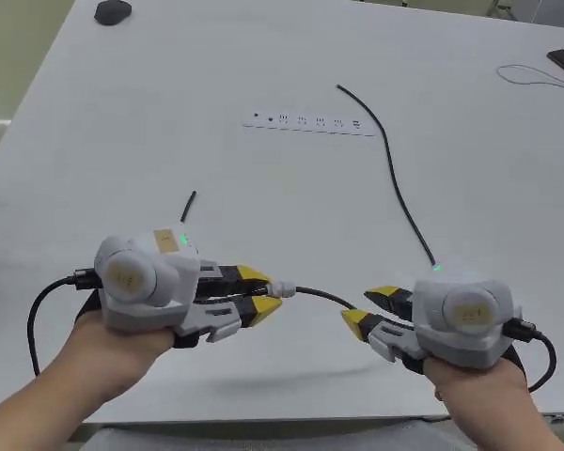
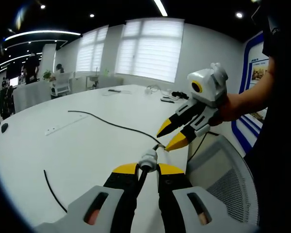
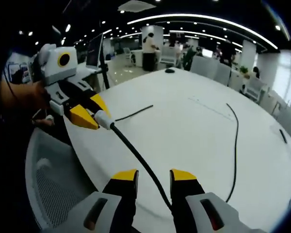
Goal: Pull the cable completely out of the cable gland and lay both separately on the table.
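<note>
The left gripper (image 1: 263,292) is pressed together on the small white plastic cable gland (image 2: 148,158), holding it near the front edge of the white bench (image 1: 169,113), likely to anchor it against a pull. The long thin black cable (image 1: 395,178) is not yet out: it leaves the gland, crosses the short gap and passes between the spread jaws of the right gripper (image 3: 153,174), which straddle it without pinching, then trails away over the bench. The right gripper probably sits close to the gland so that, once closed, it can draw the cable straight out
</note>
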